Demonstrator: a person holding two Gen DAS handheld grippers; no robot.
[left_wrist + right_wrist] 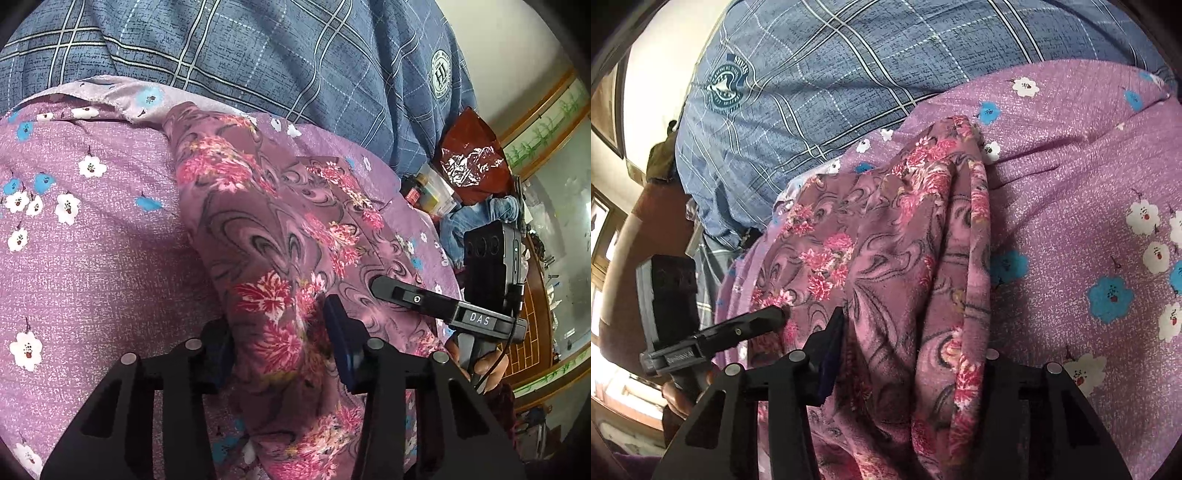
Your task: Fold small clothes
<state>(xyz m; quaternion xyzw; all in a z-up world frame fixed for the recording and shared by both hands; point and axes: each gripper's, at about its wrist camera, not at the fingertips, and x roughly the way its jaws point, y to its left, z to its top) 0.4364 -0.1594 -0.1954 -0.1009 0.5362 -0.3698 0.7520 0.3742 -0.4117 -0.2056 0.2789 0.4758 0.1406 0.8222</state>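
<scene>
A small mauve garment (280,236) with pink and red flowers lies bunched in a long ridge on a purple flowered sheet (92,236). My left gripper (280,343) has its two fingers on either side of the ridge and is shut on the cloth. My right gripper (908,354) straddles the same garment (886,236) from the other side and is shut on it; its right finger is hidden under the cloth. Each gripper shows in the other's view: the right one (384,286) at the right, the left one (775,315) at the left.
The person's blue plaid shirt (258,55) fills the far side, close behind the garment. A shiny red bag (472,158), jars and blue cloth lie at the right in the left wrist view. The purple sheet (1071,221) spreads on both sides.
</scene>
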